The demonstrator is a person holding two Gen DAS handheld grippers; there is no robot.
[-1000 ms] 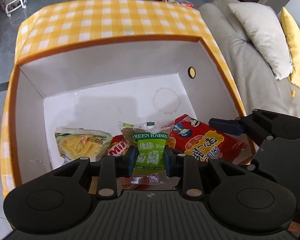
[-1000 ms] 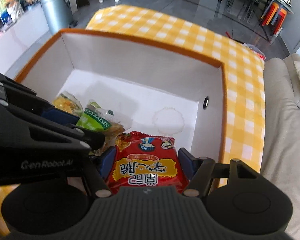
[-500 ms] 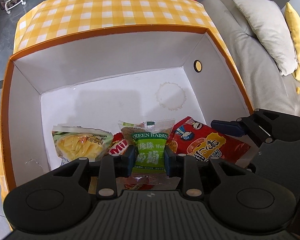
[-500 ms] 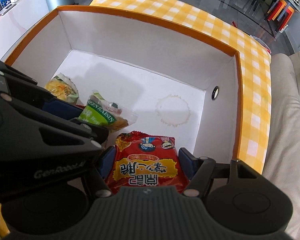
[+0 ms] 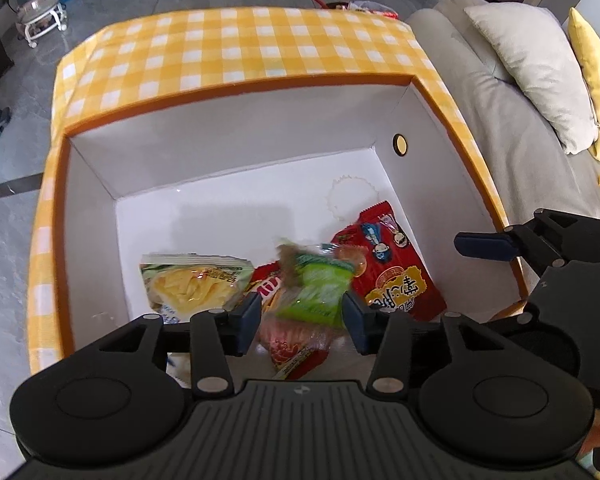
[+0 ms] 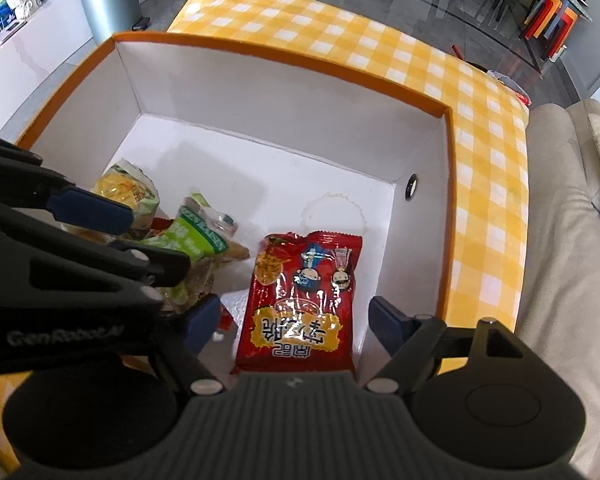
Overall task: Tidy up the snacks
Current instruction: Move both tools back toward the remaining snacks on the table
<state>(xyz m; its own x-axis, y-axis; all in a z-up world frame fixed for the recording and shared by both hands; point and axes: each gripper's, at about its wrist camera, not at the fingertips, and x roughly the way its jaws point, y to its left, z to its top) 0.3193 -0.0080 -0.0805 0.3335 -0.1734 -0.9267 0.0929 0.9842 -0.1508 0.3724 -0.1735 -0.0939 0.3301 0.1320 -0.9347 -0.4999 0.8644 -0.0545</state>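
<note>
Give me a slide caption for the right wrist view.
Open right gripper above a red snack packet lying in the white box.

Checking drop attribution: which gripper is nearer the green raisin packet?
Left. The left gripper has its open jaws on either side of the green raisin packet; the right gripper sits further right, over the red snack bag.

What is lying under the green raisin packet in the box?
Under the green raisin packet lie a red snack packet and a pinkish wrapper. Both are partly covered, so their labels and anything beneath them cannot be seen.
</note>
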